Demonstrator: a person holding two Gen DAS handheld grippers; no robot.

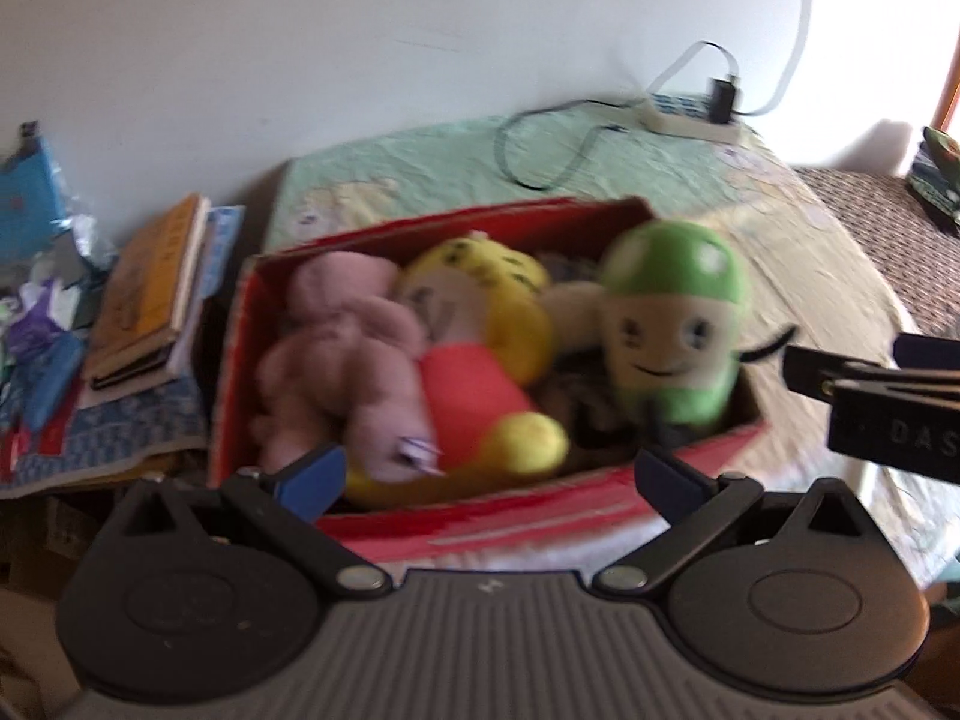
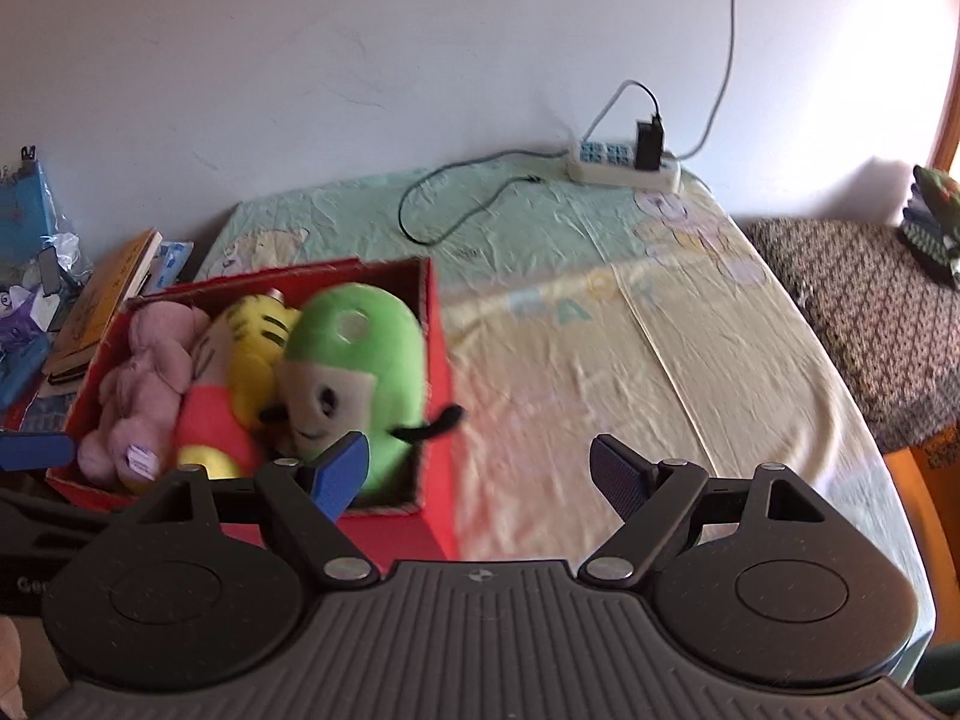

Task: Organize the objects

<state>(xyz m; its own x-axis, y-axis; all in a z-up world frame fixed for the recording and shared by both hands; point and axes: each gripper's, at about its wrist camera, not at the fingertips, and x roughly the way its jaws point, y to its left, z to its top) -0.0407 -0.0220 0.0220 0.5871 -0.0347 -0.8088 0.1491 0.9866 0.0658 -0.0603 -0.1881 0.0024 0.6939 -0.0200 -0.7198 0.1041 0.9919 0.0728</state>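
A red cardboard box (image 1: 540, 525) (image 2: 437, 396) stands on the bed and holds three plush toys: a pink one (image 1: 336, 354) (image 2: 150, 378) at the left, a yellow tiger in a red shirt (image 1: 474, 348) (image 2: 240, 372) in the middle, and a green mushroom-capped one (image 1: 672, 324) (image 2: 354, 372) at the right end. My left gripper (image 1: 489, 477) is open and empty over the box's near wall. My right gripper (image 2: 477, 471) is open and empty just right of the box, its left finger in front of the green toy.
The bed sheet (image 2: 660, 360) is pale green and yellow. A power strip (image 2: 624, 165) with a charger and cables lies at the far edge by the wall. Books (image 1: 150, 294) and clutter (image 1: 36, 276) lie left of the box. A patterned seat (image 2: 858, 312) stands at the right.
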